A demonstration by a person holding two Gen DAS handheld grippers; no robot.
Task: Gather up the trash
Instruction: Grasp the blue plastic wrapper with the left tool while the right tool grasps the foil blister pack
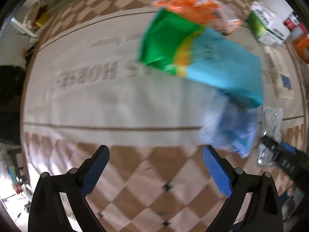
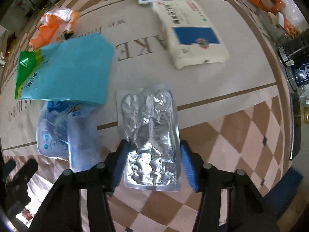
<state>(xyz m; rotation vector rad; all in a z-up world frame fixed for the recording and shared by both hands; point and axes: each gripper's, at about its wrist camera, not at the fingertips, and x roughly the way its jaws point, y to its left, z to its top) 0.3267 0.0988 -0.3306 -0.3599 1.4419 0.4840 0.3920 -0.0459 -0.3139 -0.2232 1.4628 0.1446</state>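
Foil everywhere in the right wrist view — a crumpled silver blister tray lies straight ahead of the right gripper, its near end sitting between the two blue pads, which stand at its long edges at 9 and 3 o'clock. The left-hand pad looks to be touching the foil; whether the other one bears on the plastic rim I can't tell, so call it jaws drawn in around the tray, grip likely but not proven. The step in hand, by my reading, is the pick-up of this tray from the printed mat it lies on. Around it: a teal-and-green snack bag at 10 o'clock, a clear blue-printed plastic bag just beside the tray at 9, an orange wrapper further off at 11, a cream packet with a blue panel at 1. Over on the left wrist view, all blur — the left gripper hangs above checkered floor with its fingers wide apart and nothing between them, the teal-and-green bag up at 1 o'clock. Next move calls for a firm squeeze across the tray's width and a straight lift — that thin rim could buckle or slip. No bin shows in either view.
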